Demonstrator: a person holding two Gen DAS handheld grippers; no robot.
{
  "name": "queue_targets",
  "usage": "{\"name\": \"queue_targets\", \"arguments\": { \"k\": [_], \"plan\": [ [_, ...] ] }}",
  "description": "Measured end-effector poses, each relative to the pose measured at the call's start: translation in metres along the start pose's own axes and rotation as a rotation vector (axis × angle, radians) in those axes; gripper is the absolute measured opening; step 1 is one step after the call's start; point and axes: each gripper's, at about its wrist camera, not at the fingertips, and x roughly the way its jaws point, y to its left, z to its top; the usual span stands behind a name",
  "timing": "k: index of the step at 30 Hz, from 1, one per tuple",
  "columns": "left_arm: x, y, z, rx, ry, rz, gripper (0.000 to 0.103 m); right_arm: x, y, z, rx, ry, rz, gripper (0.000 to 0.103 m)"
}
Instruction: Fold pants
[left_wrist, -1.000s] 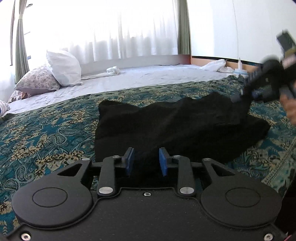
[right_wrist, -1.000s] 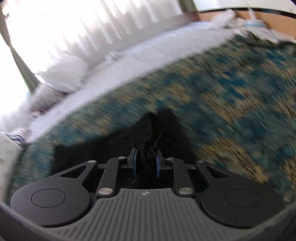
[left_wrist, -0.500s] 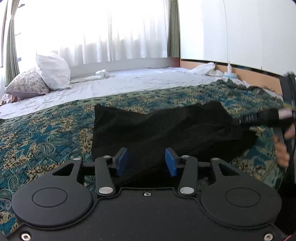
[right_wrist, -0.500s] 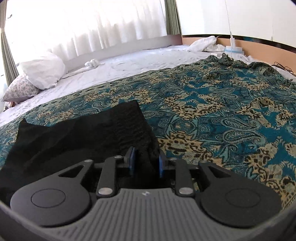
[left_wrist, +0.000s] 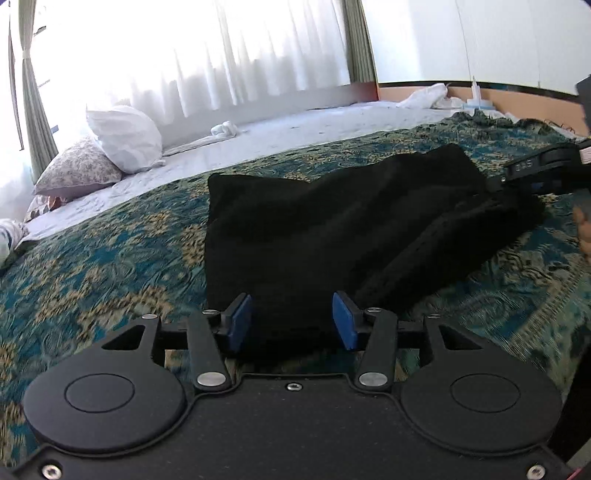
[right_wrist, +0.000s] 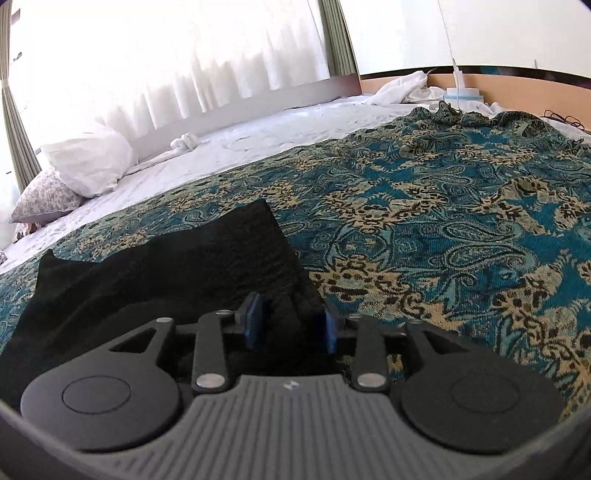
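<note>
The black pants (left_wrist: 332, 236) lie folded in a flat pile on the teal patterned bedspread (left_wrist: 92, 266). My left gripper (left_wrist: 291, 321) is open, its blue pads astride the near edge of the pile, which lies loose between them. My right gripper (right_wrist: 291, 325) is open at the pile's right end; the black pants (right_wrist: 166, 273) spread to its left and a fold lies loose between the pads. The right gripper also shows in the left wrist view (left_wrist: 535, 173) at the far right, beside the pile's end.
The bedspread (right_wrist: 443, 221) stretches bare to the right of the pile. White pillows (left_wrist: 125, 136) and a flowered pillow (left_wrist: 77, 170) sit at the far left on the white sheet. A rolled white cloth (left_wrist: 225, 129) lies near the curtained window. A wooden headboard (right_wrist: 498, 85) stands at the far right.
Both grippers have opened and let go of the pants. The right gripper swung down and laid its end of the pants on the bed. The pile now rests flat.
</note>
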Motion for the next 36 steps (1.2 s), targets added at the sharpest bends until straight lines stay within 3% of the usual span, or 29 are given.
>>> {"name": "queue_targets", "arguments": {
  "k": [2, 5, 7, 8, 13, 17, 20, 23, 27, 31, 33, 36],
  "plan": [
    [-0.007, 0.001, -0.005, -0.008, 0.015, -0.004, 0.050, 0.000, 0.001, 0.000, -0.007, -0.003, -0.007, 0.042],
    [-0.011, -0.002, -0.014, 0.031, 0.034, 0.017, 0.052, -0.002, 0.003, 0.001, -0.010, -0.007, -0.022, 0.056],
    [-0.013, -0.002, -0.018, 0.043, 0.024, 0.021, 0.052, -0.007, 0.005, 0.003, -0.015, -0.014, -0.036, 0.058],
    [-0.014, 0.000, -0.017, 0.032, 0.027, 0.017, 0.052, -0.011, 0.006, 0.004, -0.016, -0.020, -0.051, 0.064],
    [-0.012, 0.002, -0.017, 0.001, 0.025, 0.003, 0.053, -0.043, 0.028, 0.008, -0.052, -0.154, -0.137, 0.071],
    [-0.013, 0.004, -0.020, 0.004, 0.017, -0.007, 0.053, -0.059, 0.073, 0.006, -0.184, -0.197, 0.015, 0.073],
    [-0.014, 0.006, -0.020, -0.015, 0.018, -0.017, 0.053, -0.056, 0.115, -0.006, -0.292, -0.154, 0.155, 0.072],
    [-0.014, 0.007, -0.022, -0.023, 0.017, -0.025, 0.053, -0.041, 0.147, -0.024, -0.389, -0.078, 0.233, 0.070],
    [-0.019, 0.014, -0.020, -0.035, 0.025, -0.051, 0.052, -0.018, 0.163, -0.050, -0.458, 0.028, 0.193, 0.067],
    [-0.024, 0.043, 0.006, -0.125, -0.033, -0.070, 0.044, -0.020, 0.162, -0.053, -0.448, 0.017, 0.199, 0.067],
    [-0.015, 0.059, 0.030, -0.160, -0.057, -0.081, 0.027, -0.020, 0.163, -0.056, -0.455, 0.007, 0.196, 0.068],
    [0.016, 0.069, 0.065, -0.143, -0.050, -0.109, 0.025, -0.021, 0.162, -0.061, -0.477, -0.011, 0.188, 0.068]
  ]
}}
